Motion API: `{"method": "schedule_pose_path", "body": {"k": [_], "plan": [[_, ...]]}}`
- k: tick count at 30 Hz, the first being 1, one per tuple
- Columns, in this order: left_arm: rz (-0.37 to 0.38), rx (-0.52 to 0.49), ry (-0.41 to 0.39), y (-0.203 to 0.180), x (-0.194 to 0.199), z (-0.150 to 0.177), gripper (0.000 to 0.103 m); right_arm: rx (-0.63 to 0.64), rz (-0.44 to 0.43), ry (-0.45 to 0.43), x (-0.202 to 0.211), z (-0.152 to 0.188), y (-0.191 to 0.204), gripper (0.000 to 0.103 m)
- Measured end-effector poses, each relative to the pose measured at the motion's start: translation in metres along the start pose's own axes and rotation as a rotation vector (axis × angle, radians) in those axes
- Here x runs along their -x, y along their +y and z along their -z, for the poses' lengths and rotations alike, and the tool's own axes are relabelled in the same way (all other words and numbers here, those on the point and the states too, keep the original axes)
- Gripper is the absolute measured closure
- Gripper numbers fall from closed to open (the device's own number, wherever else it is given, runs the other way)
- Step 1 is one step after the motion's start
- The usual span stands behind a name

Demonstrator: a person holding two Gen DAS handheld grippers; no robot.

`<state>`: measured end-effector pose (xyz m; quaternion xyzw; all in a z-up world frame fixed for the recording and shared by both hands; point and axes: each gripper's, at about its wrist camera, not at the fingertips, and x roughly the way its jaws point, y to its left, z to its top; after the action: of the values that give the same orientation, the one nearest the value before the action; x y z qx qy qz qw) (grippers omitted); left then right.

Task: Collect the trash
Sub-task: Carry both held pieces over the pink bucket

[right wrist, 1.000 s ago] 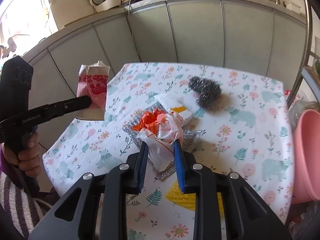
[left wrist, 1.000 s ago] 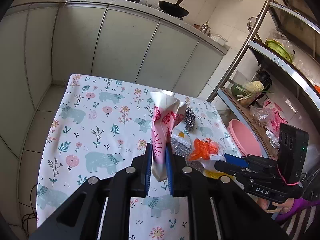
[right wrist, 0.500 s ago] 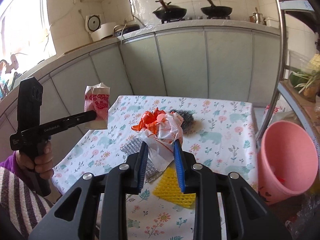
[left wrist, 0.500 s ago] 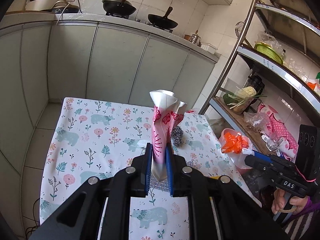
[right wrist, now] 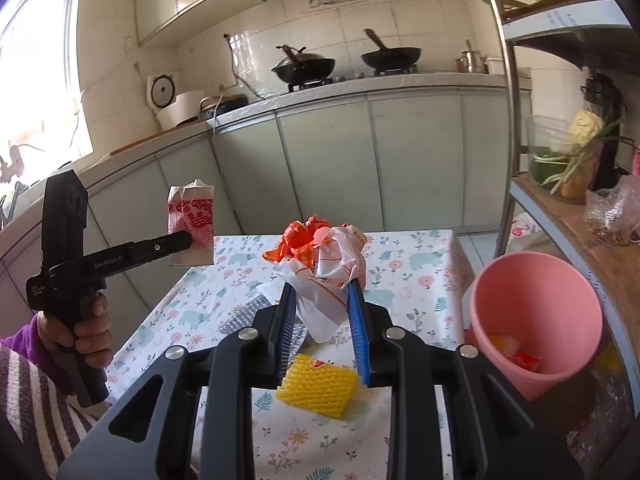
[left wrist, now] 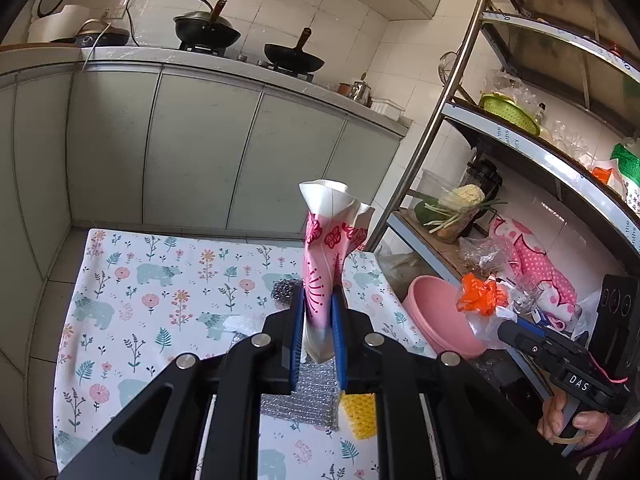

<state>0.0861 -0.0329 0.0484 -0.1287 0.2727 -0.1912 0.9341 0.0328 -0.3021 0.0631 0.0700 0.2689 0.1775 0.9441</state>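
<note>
The left gripper (left wrist: 316, 320) is clenched on a crushed pink paper cup (left wrist: 326, 248), held above the counter (left wrist: 160, 280). The right gripper (right wrist: 322, 312) grips a crumpled white-and-orange wrapper (right wrist: 324, 264) beside the pink bin (right wrist: 536, 312). Wrapper print is illegible. Bin contents are partly hidden. The silver scrubber (left wrist: 282, 291) is half hidden behind the fingers (left wrist: 297, 320). Readable: "DAS" and "GenRobot.AI" on the gripper bodies.

Crushed pink carton (left wrist: 322, 276) upright in left hand-held gripper (left wrist: 316, 320), above floral tablecloth (left wrist: 168, 280).
</note>
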Motion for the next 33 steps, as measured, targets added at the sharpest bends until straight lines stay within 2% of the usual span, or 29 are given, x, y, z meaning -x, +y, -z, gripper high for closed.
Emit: {"method": "schedule_pose_path", "body": {"k": [23,33], "plan": [[0.091,-0.130,-0.011,-0.080,-0.035,-0.024,0.091,-0.129,0.152,-0.107,0.036,0.002,-0.070,0.077],[0.158,-0.175,0.017,-0.115,-0.068,-0.028,0.091,-0.179,0.241,-0.143,0.049,0.006,-0.102,0.077]]}}
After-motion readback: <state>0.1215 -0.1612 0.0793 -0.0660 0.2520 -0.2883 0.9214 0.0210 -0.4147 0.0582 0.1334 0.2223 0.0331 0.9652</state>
